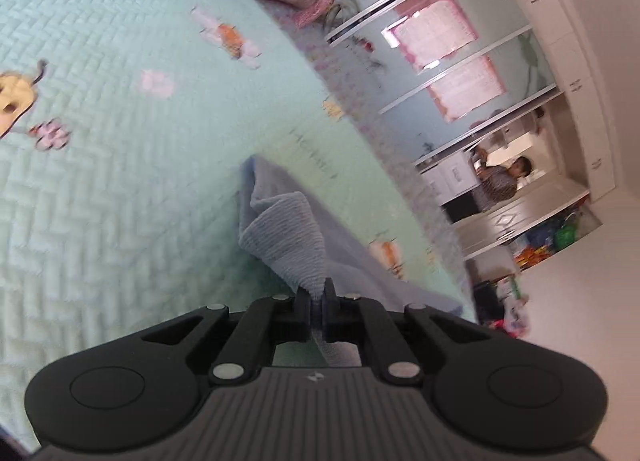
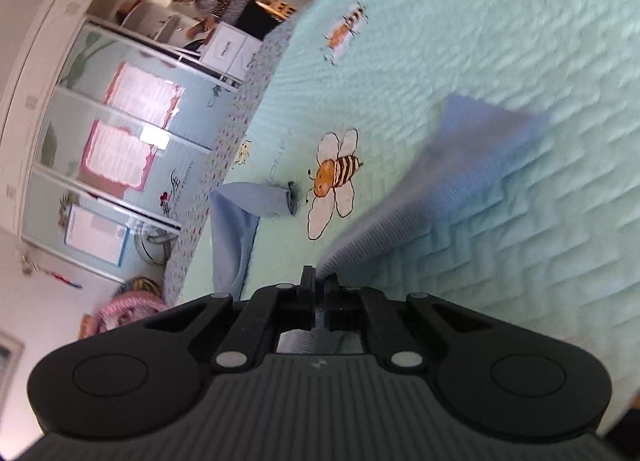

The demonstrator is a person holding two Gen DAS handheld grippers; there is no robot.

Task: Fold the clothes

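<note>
Left tongs [image 1: 318, 293]: clamped tight on a bunched corner of the blue ribbed garment [image 1: 288, 237], which rose from the pinch and draped ahead and to the right.
Right tongs [image 2: 319, 281]: closed on another edge of the blue ribbed garment [image 2: 460, 165]; the cloth stretched away ahead and rightward, blurred.
Bed: mint quilted bedspread [image 1: 120, 181] lay under both tongs.
Bee print [image 2: 334, 179]: just ahead of the right tongs.
Background: a person [image 2: 208, 1] stood far beyond the bed's edge.

Matte black left gripper [image 1: 319, 293]: ribbed grey housing, two round side caps, silver pivot pins on angled linkage bars. Right gripper [image 2: 319, 285] matches, small white logo on the housing.
</note>
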